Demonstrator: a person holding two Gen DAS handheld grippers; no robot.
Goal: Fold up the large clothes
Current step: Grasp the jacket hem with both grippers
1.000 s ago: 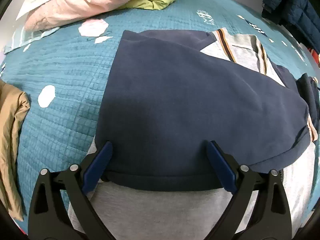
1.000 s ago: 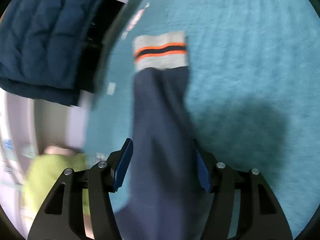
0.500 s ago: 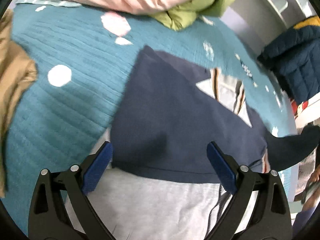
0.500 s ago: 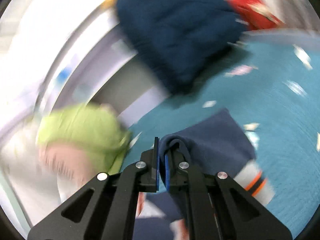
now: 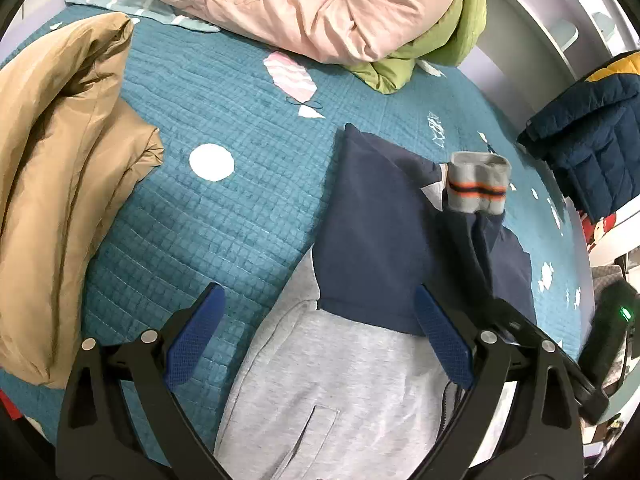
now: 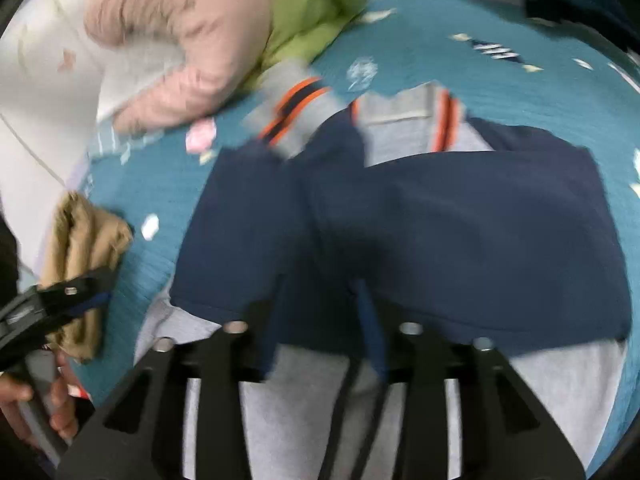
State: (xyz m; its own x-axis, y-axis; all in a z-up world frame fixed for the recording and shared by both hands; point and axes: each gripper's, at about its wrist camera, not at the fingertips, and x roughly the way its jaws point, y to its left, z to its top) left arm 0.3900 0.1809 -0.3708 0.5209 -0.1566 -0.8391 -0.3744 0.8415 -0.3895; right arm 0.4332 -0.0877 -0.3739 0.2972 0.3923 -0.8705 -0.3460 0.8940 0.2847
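Since a second ago the sleeve (image 5: 476,240) has left the blanket off to the side and been carried up and across the jacket (image 5: 372,240); the right gripper (image 6: 320,344), whose fingers were then spread around it, has closed, and the left gripper (image 5: 320,328) has drawn back off the navy panel's edge.

The bed (image 5: 224,208), with its teal blanket, fills both views. The jacket lies on it toward 5 o'clock in the left view: a navy upper part over a grey lower part with a pocket and a zip. One side looks folded in already, its straight edge running up toward 12 o'clock. The other sleeve hangs in the air above the navy panel, its grey cuff (image 5: 478,188) with the orange stripe at about 2 o'clock. I judge the task roughly midway: the sleeve must be laid flat and the body folded over.

A tan coat (image 5: 68,184) lies at 9 o'clock, pink and green bedding (image 5: 340,8) at 12, a dark puffer jacket (image 5: 588,140) at 3.

The right gripper looks clamped on the navy sleeve, though the view is blurred. The left gripper is wide apart, holding nothing, hovering over the grey part.
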